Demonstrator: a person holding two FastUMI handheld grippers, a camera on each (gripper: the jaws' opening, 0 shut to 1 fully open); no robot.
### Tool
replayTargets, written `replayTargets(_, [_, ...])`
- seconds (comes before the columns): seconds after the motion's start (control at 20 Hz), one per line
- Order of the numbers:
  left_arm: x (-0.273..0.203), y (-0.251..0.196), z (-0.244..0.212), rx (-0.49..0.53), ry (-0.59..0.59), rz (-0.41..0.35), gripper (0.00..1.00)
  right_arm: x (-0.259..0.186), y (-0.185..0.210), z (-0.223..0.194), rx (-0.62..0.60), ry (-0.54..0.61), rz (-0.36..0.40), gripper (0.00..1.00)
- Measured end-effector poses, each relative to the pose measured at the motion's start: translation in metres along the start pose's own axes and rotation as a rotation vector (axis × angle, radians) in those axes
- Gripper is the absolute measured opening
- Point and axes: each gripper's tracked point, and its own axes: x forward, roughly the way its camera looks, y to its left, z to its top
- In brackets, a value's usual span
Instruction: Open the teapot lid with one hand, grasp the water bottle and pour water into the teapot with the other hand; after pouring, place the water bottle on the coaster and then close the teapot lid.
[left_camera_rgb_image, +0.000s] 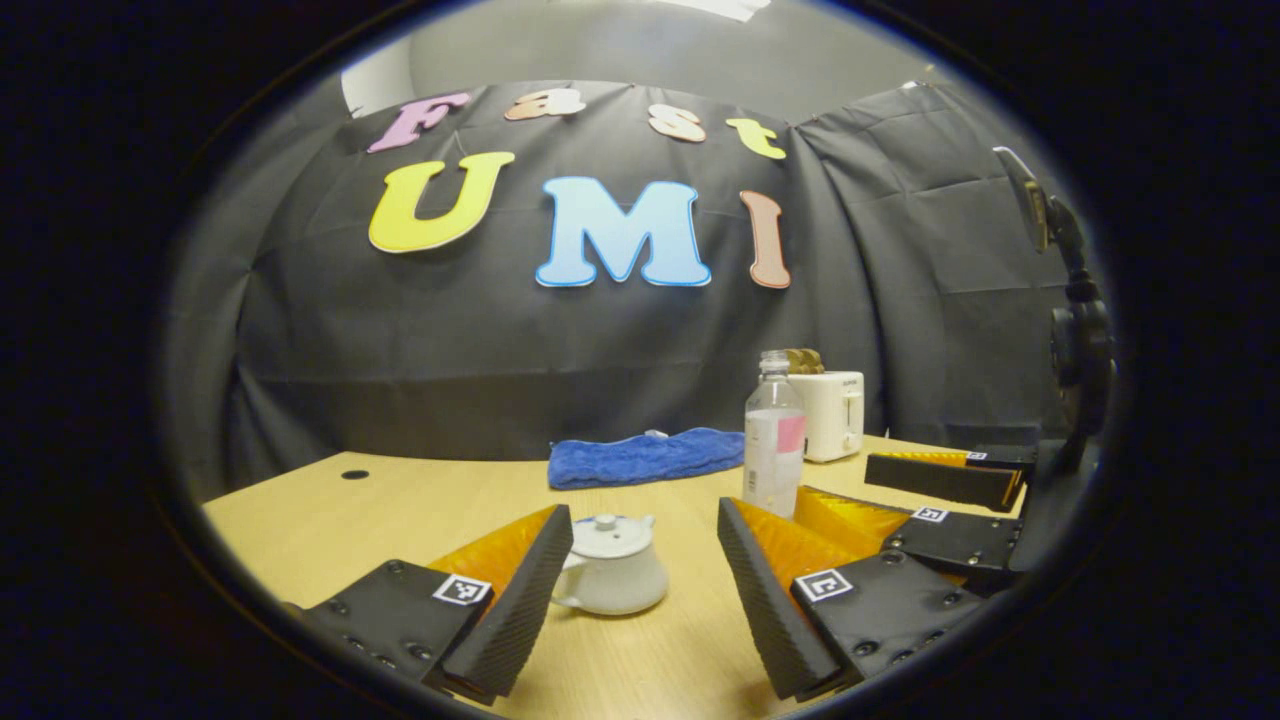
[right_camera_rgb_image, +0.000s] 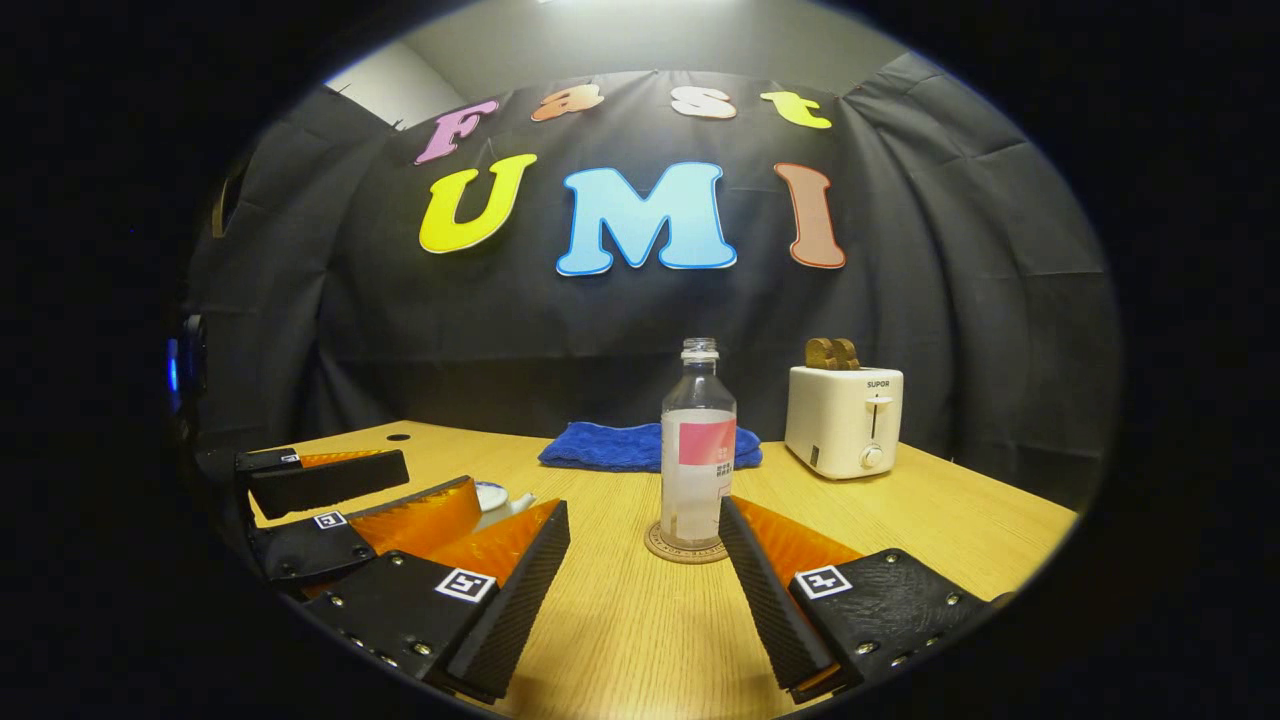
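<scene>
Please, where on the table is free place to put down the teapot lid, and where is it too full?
Bare wood lies left of the teapot and before the blue towel, toward the small hole. Another bare patch lies right of the coaster, before the toaster. It is crowded between the teapot and water bottle, where both open claws reach.

One teapot (left_camera_rgb_image: 612, 578), one water bottle (right_camera_rgb_image: 697, 450), one coaster (right_camera_rgb_image: 686, 550), one blue cloth (right_camera_rgb_image: 625, 446), one toaster (right_camera_rgb_image: 845, 420), all on one desk (right_camera_rgb_image: 620, 620).

water bottle (right_camera_rgb_image: 698, 450) on coaster (right_camera_rgb_image: 686, 549), towel (right_camera_rgb_image: 620, 446) apparently behind
</scene>
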Motion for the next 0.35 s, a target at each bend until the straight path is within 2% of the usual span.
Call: replayTargets(0.35, [0.0003, 0.0000, -0.0013, 0.000, 0.002, 0.000, 0.96, -0.0023, -0.0012, 0.0003, 0.001, 0.000, -0.012, 0.93])
